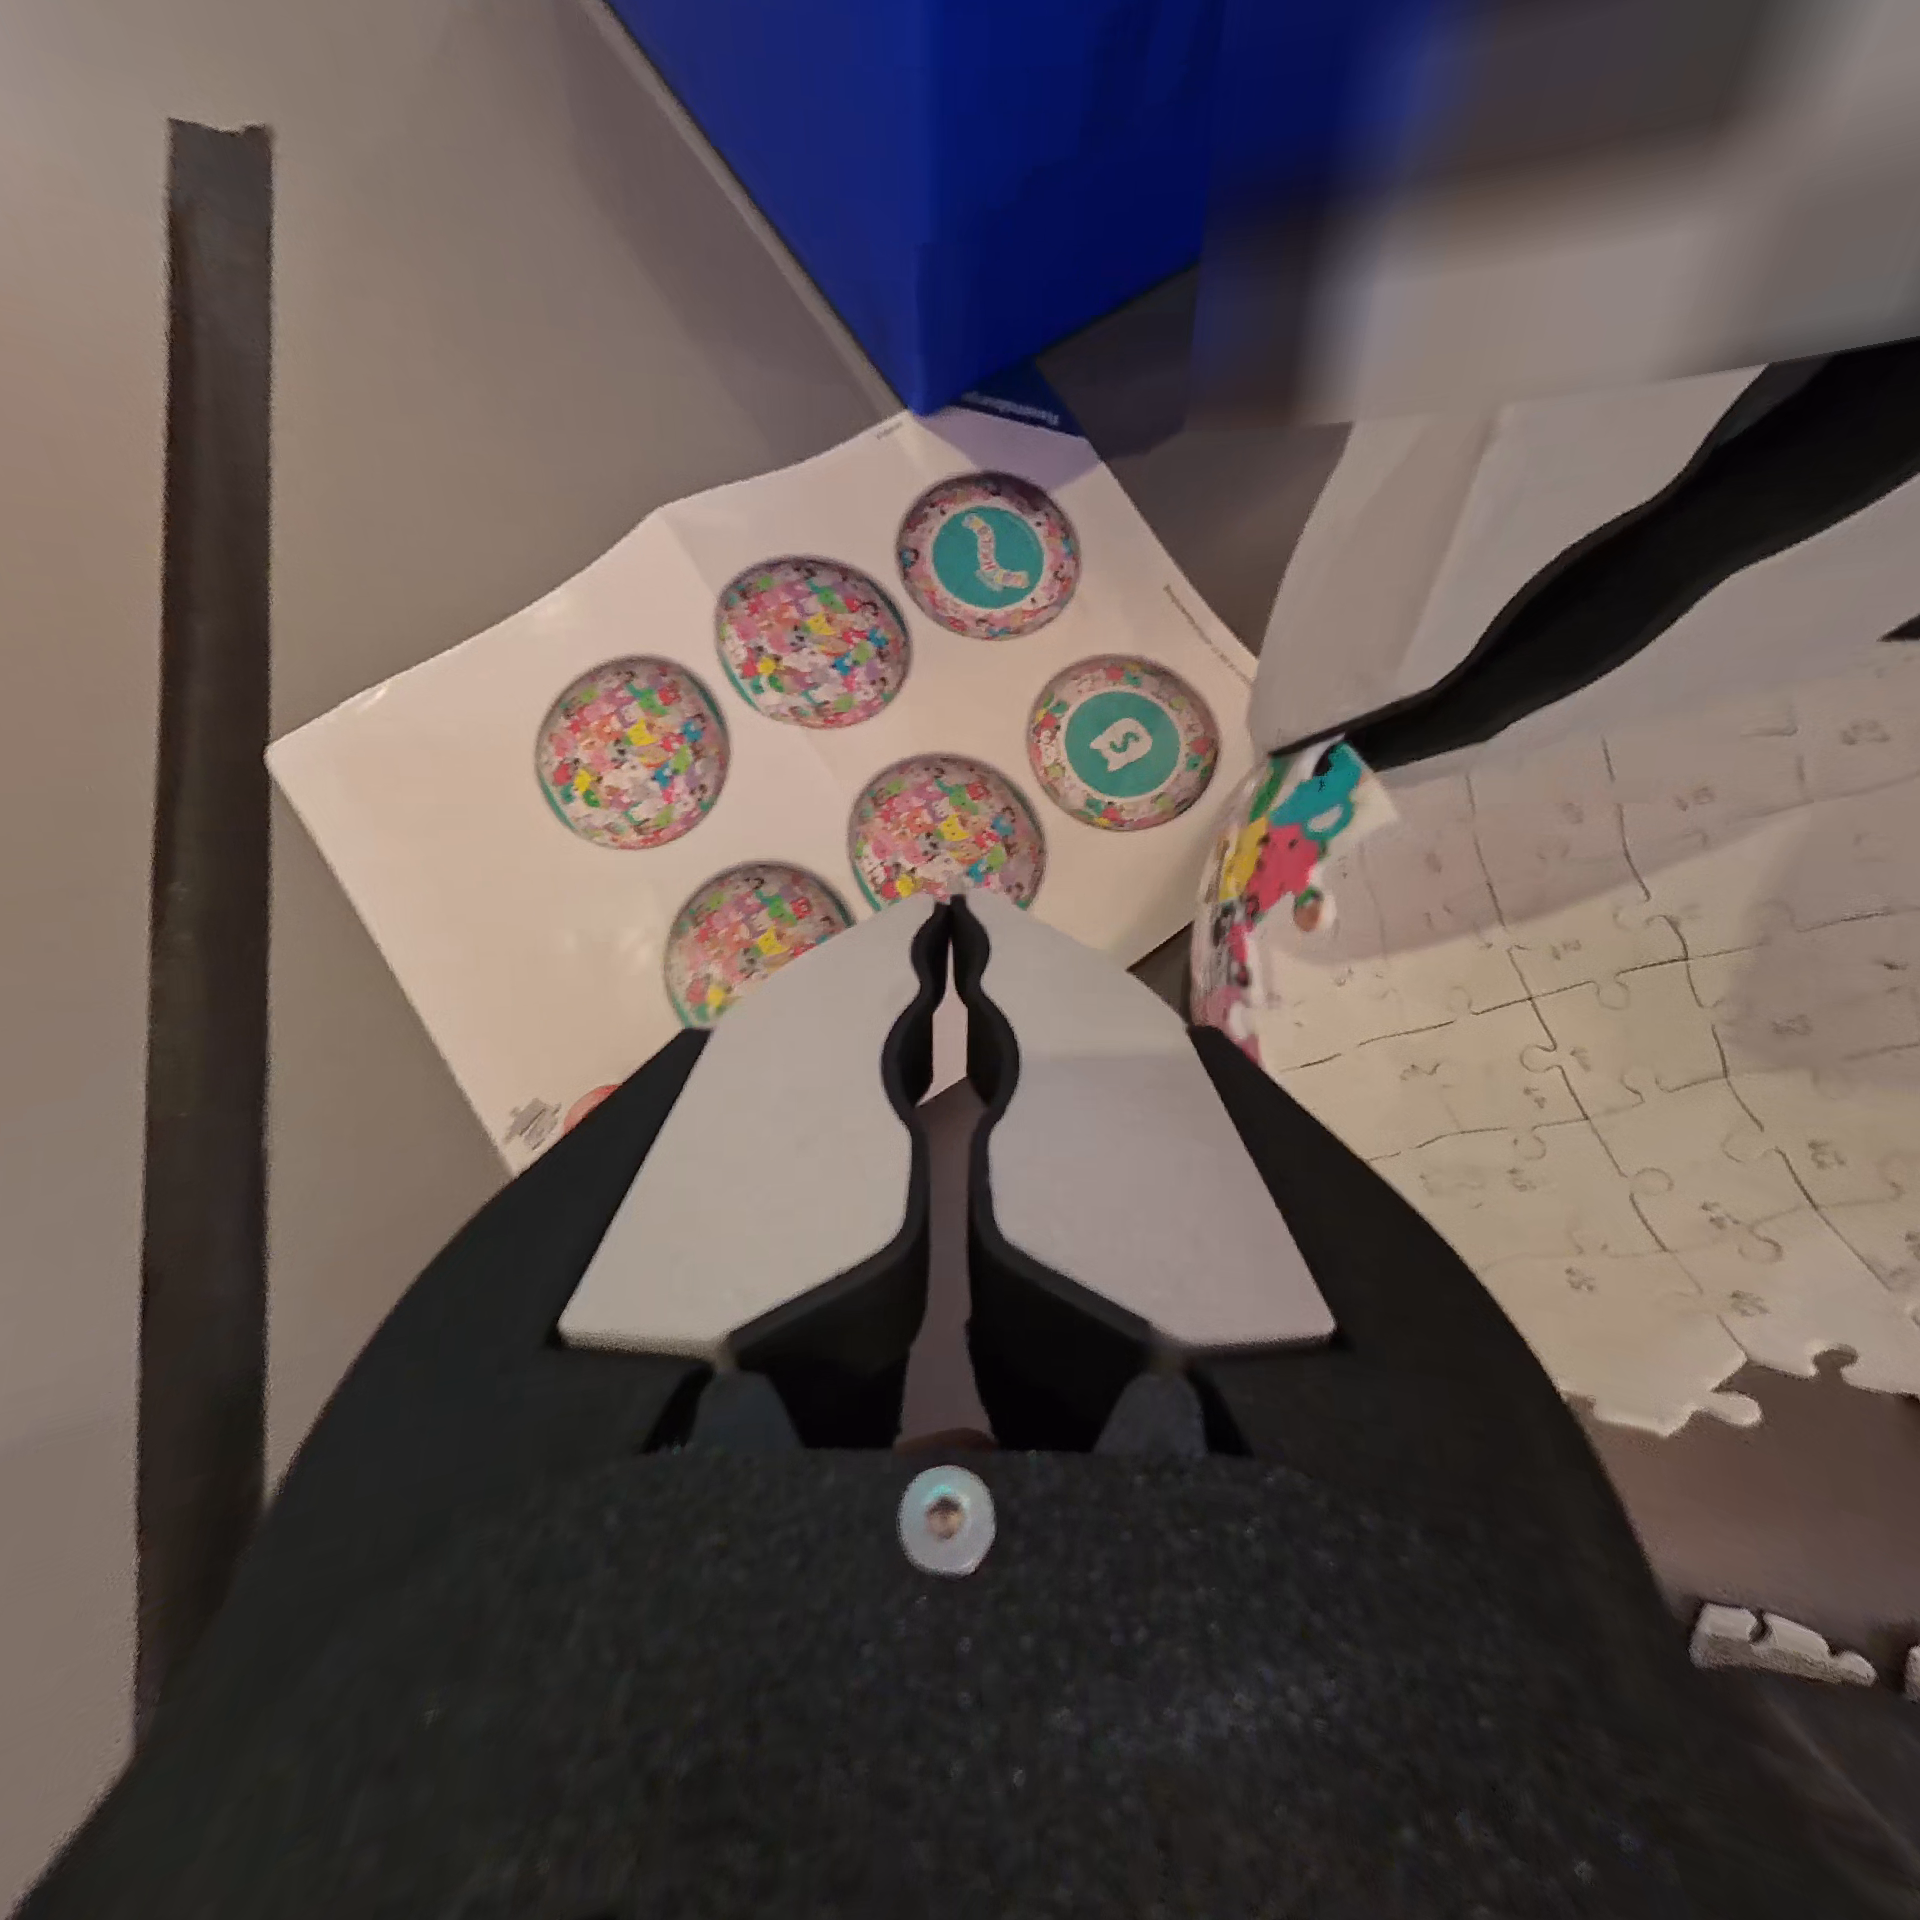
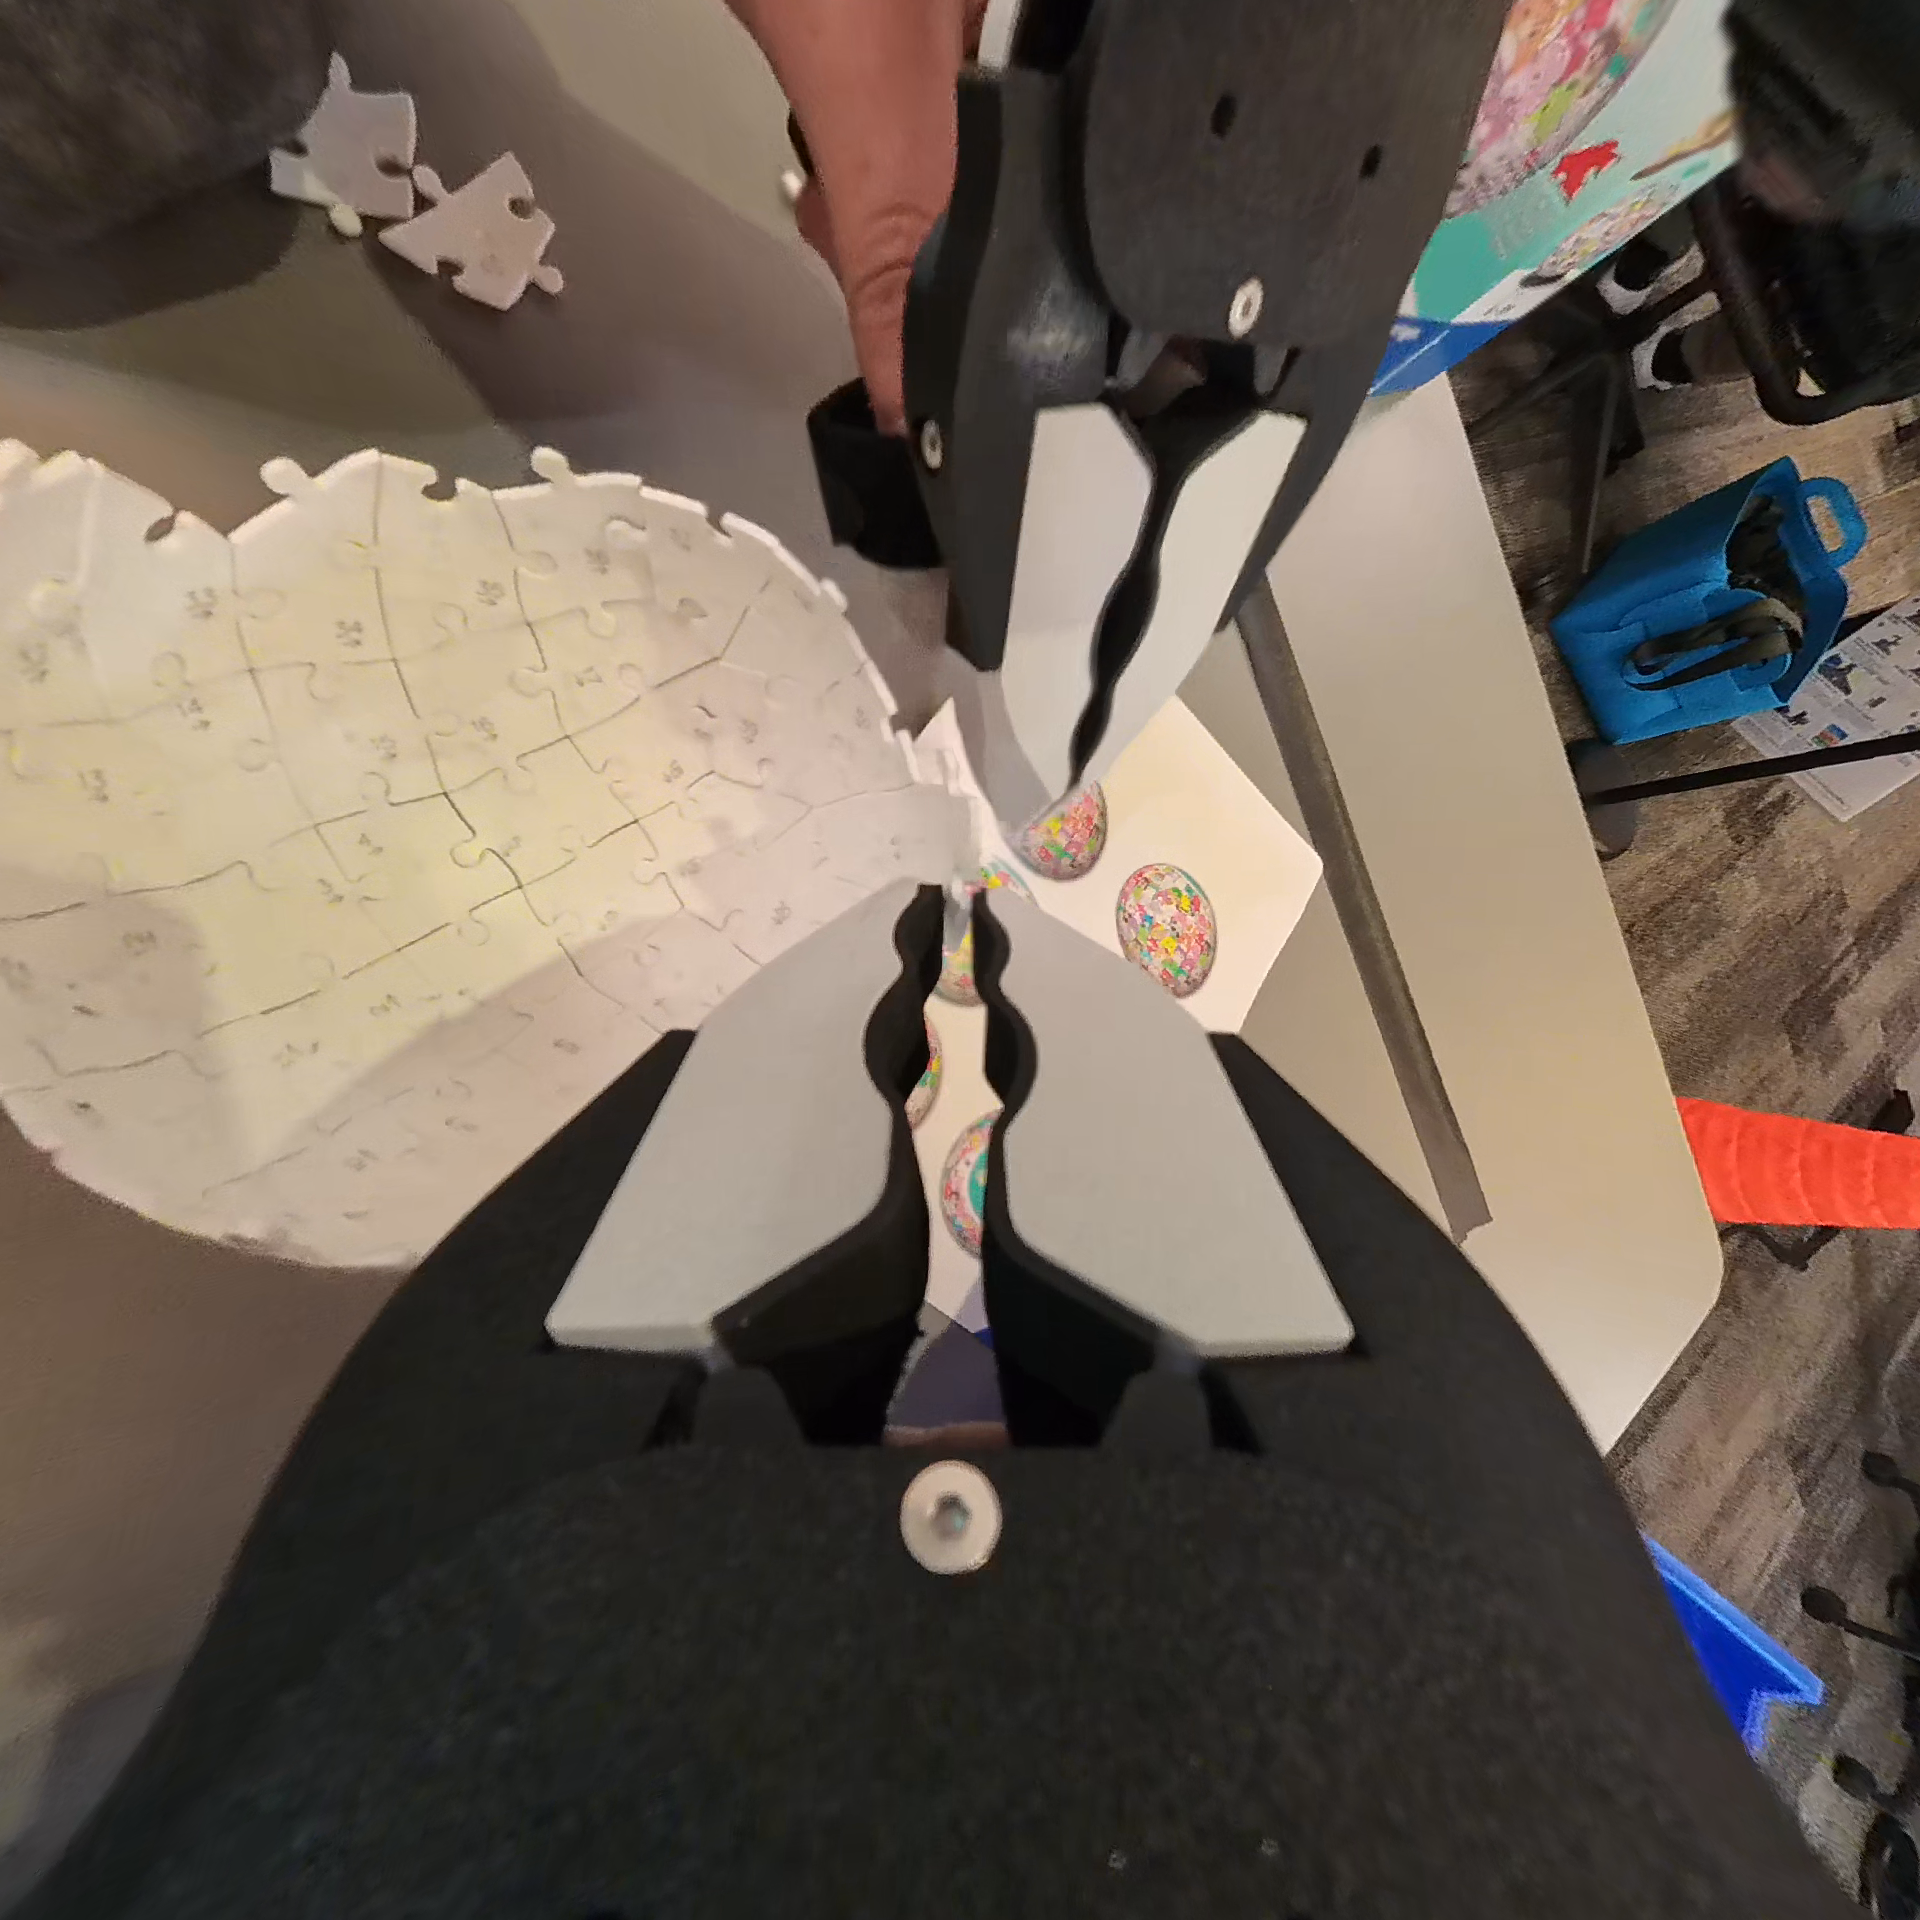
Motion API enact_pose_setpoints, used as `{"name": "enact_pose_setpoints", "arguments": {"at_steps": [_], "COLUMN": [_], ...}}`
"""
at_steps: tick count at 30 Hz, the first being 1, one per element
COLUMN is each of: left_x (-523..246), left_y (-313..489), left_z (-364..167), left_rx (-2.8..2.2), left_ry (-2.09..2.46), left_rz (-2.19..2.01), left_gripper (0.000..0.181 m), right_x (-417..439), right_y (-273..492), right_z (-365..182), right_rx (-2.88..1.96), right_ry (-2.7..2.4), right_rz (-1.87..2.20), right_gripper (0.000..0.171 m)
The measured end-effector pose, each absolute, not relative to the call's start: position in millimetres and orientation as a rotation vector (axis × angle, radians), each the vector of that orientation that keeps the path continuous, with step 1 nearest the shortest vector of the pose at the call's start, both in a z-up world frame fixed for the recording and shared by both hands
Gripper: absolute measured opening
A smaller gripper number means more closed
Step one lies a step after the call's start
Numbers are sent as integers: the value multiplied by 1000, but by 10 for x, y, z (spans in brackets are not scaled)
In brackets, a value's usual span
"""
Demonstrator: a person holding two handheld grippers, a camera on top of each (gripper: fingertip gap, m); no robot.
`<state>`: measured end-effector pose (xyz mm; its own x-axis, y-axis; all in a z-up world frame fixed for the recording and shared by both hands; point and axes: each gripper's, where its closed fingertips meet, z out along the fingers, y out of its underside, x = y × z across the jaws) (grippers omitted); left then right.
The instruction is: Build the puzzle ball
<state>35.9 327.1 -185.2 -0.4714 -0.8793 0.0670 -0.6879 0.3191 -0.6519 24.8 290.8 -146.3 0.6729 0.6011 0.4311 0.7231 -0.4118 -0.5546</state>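
Observation:
The half-built puzzle ball [image 1: 1558,1049] is an open shell, white and numbered inside, coloured outside at its rim [image 1: 1288,842]. It fills the left of the right wrist view [image 2: 416,831]. My right gripper [image 2: 951,896] is shut on the shell's rim edge; in the left wrist view it [image 1: 1335,743] comes in from the upper right onto that rim. My left gripper [image 1: 954,912] is shut and empty, hovering over the picture sheet [image 1: 499,831] just left of the shell. In the right wrist view it [image 2: 1081,781] points down beside the rim, held by a hand [image 2: 883,229].
Loose white pieces lie on the grey table [image 2: 447,208], and some show in the left wrist view [image 1: 1777,1652]. A blue box [image 1: 987,187] stands behind the sheet. A black strip [image 1: 208,727] runs along the table. The table edge [image 2: 1621,1039] is at right, with floor clutter beyond. There is about 6 cm between the tips of the two grippers.

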Motion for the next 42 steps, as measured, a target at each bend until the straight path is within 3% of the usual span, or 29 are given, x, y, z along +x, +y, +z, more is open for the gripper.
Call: {"name": "enact_pose_setpoints", "arguments": {"at_steps": [8, 13, 16, 22, 28, 33, 37, 42], "left_x": [258, 91, -150, -581, -757, -748, -593, -432], "left_y": [3543, 3758, 3914, 3988, 3368, 3328, 3175, 3066], "left_z": [-1571, -1711, -1935, -1816, -1320, -1175, -1312, -1525], "left_rx": [-1455, -1594, -1670, -1791, -1730, -1501, -1528, -1674], "left_ry": [2152, 2098, 2087, 1915, 1821, 1738, 1748, 1774], "left_rz": [-820, -637, -462, -487, -974, -735, -797, -938], "left_gripper": [0, 0, 4, 4, 18, 17, 17, 26], "right_x": [249, 253, 145, -56, -10, -109, -394, -224], "right_y": [2877, 2797, 2698, 2522, 2111, 1658, 1462, 1425], "right_z": [-1389, -1170, -725, -243, -625, -1125, -1286, -1238], "right_rx": [-2126, -2074, -1919, -1758, -1816, -1883, -1889, -1945], "right_ry": [-996, -983, -986, -1001, -799, -636, -438, -538], "right_rz": [-172, -177, -175, -277, -346, -255, 21, -245], "right_gripper": [13, 16, 0, 0, 5, 24, 43, 25]}}
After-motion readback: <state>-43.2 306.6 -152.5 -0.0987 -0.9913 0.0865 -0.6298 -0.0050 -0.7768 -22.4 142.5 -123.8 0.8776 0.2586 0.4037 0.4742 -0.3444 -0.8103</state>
